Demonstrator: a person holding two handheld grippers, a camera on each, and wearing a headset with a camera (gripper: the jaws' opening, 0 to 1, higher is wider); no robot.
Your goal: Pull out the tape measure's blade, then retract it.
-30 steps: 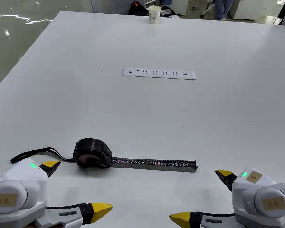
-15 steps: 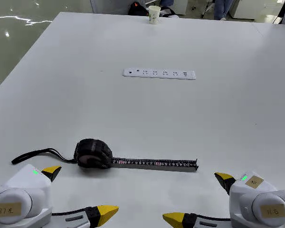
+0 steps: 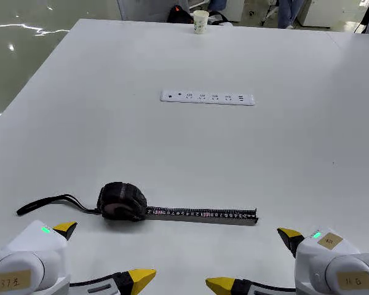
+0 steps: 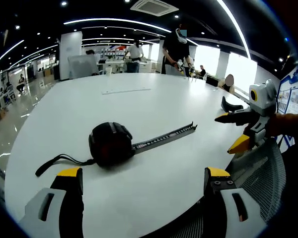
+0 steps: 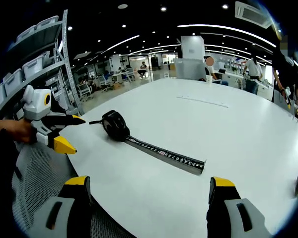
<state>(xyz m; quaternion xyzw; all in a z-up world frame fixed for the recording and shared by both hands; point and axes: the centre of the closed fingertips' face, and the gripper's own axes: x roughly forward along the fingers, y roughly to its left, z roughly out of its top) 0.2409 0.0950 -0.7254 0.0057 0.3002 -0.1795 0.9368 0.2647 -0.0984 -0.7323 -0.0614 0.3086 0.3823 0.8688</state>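
A black tape measure [image 3: 121, 201] lies on the white table [image 3: 190, 141], its strap trailing left. Its blade [image 3: 202, 214] is pulled out to the right and rests flat on the table. The left gripper view shows the case [image 4: 111, 143] ahead, between and beyond the jaws. In the right gripper view the blade [image 5: 166, 155] runs toward me. My left gripper [image 3: 101, 253] stands open at the bottom left, near the case. My right gripper [image 3: 253, 258] stands open at the bottom right, just short of the blade's tip. Neither holds anything.
A white power strip [image 3: 208, 97] lies mid-table. A paper cup [image 3: 200, 21] stands at the far edge. People stand beyond the table [image 4: 178, 47]. Shelving with bins [image 5: 35, 64] is off to one side.
Both grippers have drawn back toward the near table edge, lower in the picture. The tape measure and its blade lie as before.
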